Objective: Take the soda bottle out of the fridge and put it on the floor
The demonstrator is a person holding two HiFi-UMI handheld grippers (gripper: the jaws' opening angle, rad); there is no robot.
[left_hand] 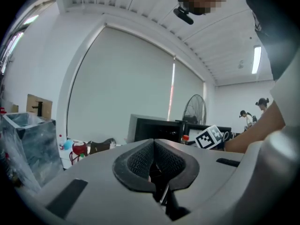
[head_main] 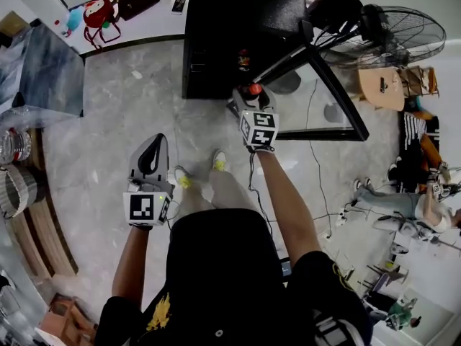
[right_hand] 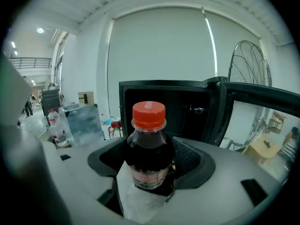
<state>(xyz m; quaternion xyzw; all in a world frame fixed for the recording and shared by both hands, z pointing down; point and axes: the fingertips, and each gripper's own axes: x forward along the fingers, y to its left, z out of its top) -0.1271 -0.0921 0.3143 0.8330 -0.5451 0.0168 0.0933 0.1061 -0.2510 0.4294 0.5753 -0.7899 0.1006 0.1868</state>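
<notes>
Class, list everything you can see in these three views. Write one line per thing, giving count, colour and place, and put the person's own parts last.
soda bottle: one, dark with a red cap, upright in the right gripper
fridge: one, black, door open, ahead on the floor
fan: one, black, right of the fridge
small table: one, light wood, beside the fan
toy: one, red, far left by the wall
box: one, grey, at the left
floor: one, grey marble, underfoot
shoes: two, pale yellow, between the grippers
left gripper: one, grey, shut and empty
right gripper: one, grey, shut on the soda bottle
</notes>
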